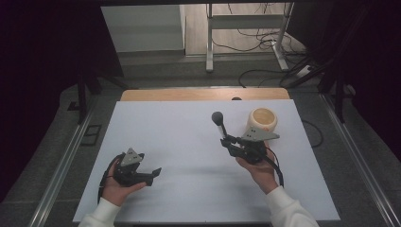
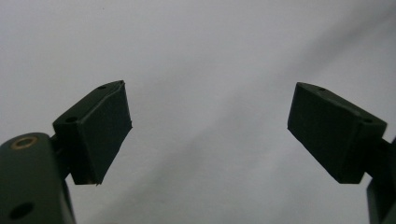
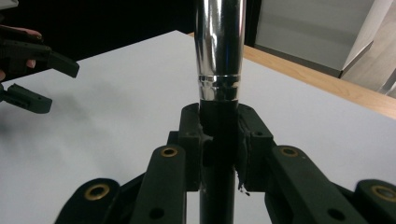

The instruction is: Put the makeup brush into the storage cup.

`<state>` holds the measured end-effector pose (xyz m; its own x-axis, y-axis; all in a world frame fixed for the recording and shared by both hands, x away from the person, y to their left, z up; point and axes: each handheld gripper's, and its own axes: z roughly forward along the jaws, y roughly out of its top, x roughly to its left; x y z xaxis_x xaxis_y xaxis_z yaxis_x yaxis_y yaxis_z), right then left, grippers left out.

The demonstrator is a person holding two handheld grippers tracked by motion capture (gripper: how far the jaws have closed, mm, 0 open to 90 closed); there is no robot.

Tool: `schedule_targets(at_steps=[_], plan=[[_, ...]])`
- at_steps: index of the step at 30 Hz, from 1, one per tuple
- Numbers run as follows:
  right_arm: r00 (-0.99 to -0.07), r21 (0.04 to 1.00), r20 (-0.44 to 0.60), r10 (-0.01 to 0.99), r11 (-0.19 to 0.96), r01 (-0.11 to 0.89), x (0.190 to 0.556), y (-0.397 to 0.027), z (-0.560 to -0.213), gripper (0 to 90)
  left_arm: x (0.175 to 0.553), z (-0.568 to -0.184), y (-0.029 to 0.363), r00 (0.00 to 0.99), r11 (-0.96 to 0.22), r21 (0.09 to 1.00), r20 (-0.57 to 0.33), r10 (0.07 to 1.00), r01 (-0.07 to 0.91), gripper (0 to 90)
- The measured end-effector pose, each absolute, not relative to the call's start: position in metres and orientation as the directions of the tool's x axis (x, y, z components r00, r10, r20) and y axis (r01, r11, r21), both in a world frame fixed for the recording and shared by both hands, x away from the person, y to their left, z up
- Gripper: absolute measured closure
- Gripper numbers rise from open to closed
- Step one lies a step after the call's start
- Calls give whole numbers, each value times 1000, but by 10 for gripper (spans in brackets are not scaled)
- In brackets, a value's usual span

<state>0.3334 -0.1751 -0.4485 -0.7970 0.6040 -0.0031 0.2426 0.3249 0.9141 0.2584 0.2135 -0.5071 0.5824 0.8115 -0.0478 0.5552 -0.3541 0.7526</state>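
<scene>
- Across the middle of the high view, the table (image 1: pixel 189 142) is lying under a smooth, matt white sheet, with a strip of bare wood showing along its far edge.
- Right of centre, the cup (image 1: pixel 263 120) is standing upright and empty: round, cream-coloured, looking like wood or ceramic, with a small red mark low on its wall.
- Just left of the cup, the right gripper (image 3: pixel 219 140) is holding the tool (image 1: pixel 220 124) by its dark handle, jaws pressing on both sides; its shiny metal shaft is rising to a rounded grey head, so lifting looks done and delivery to the cup looks left.
- At lower left, the left gripper (image 2: pixel 208 130) is resting idle, its blocky black jaws standing wide apart around nothing.
</scene>
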Motion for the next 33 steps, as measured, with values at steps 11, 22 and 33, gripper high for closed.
schedule_targets(at_steps=[11,22,33], plan=[[-786,929,13,618,283,238,341,-178,-437,742,258,-507,212,587,-365,748,-41,808,554,140],[-770,944,23,638,239,226,352,-183,-424,742,258,-506,212,589,-370,750,-33,807,548,140],[-755,952,25,656,215,218,363,-187,-418,742,259,-506,212,590,-371,750,-33,806,548,140]])
